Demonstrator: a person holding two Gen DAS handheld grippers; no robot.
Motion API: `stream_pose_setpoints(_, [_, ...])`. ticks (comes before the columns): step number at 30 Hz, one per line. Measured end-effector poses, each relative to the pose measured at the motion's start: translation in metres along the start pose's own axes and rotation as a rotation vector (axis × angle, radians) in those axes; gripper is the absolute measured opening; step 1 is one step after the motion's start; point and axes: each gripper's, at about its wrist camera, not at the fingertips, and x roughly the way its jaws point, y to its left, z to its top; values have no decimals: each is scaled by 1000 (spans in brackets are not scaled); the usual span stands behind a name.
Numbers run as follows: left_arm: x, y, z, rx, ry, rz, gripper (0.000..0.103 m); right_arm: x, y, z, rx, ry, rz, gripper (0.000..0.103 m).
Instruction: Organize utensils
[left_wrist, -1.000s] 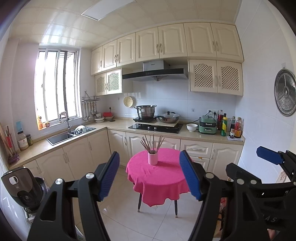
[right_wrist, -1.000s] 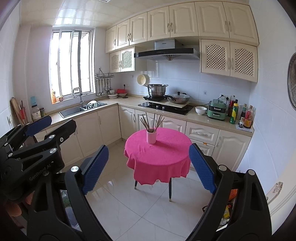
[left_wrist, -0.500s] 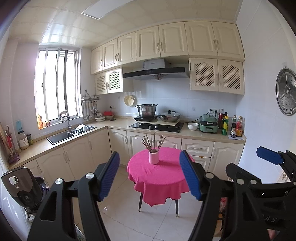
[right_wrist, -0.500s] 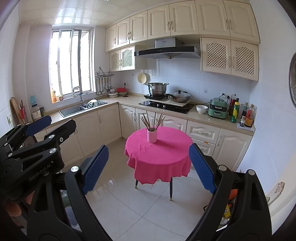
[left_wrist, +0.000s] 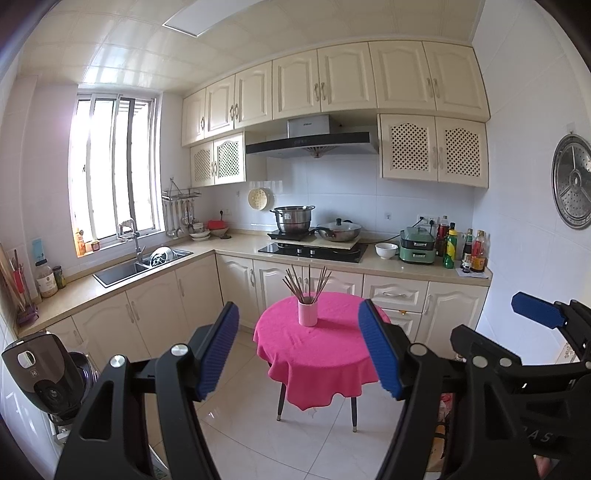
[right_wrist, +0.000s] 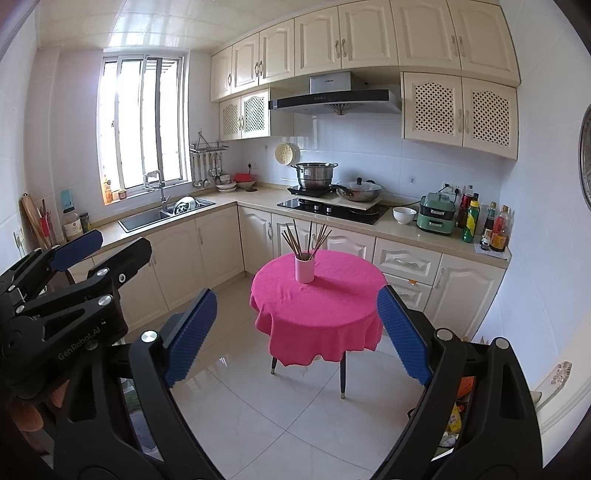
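Your left gripper (left_wrist: 298, 349) and right gripper (right_wrist: 297, 336) both have fingers spread, holding nothing. The chopsticks (right_wrist: 306, 238) stand in a pink cup (right_wrist: 304, 269) on the pink-clothed desk (right_wrist: 317, 306), well ahead across bare floor tiles (right_wrist: 288, 413).

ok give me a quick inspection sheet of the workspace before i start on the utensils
surface: round table under a pink cloth, bare apart from the cup
job's things: pink cup standing upright on the table, chopsticks fanned out of it
clutter: nothing seen on the table
grippers: left gripper and right gripper both open, empty, short of the table
cables: nothing seen near the table
surroundings: sink, stove with pots, sauce bottles
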Motion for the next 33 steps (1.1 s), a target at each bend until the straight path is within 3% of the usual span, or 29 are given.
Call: stream_pose_setpoints(33, [16,22,-2,-2,18,3,66,19,14,-3,5,25,7,87])
